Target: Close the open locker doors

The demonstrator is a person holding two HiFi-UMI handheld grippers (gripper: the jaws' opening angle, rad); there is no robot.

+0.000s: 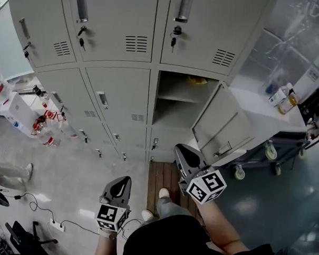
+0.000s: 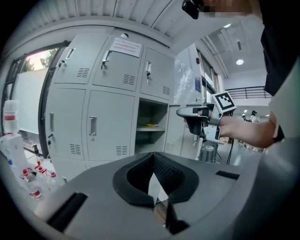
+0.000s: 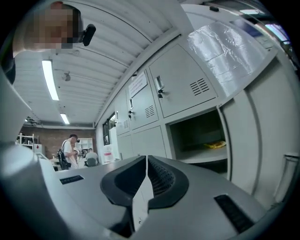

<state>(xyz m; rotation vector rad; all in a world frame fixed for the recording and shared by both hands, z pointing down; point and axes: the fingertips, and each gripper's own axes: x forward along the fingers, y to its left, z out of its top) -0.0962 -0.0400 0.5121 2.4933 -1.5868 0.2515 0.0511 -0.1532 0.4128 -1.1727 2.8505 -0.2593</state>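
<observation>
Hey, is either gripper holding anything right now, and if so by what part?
Nothing is held: the left gripper and the right gripper are both shut and empty.

Matt painted metal lockers (image 1: pixel 118 96), apparently

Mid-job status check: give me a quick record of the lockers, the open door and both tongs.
open door: one, middle row, right column, swung out rightward
locker inside: shelf holding a yellow thing
other doors: shut, as far as in view
left tongs: shut, empty, held low
right tongs: shut, empty, raised near the open door
</observation>
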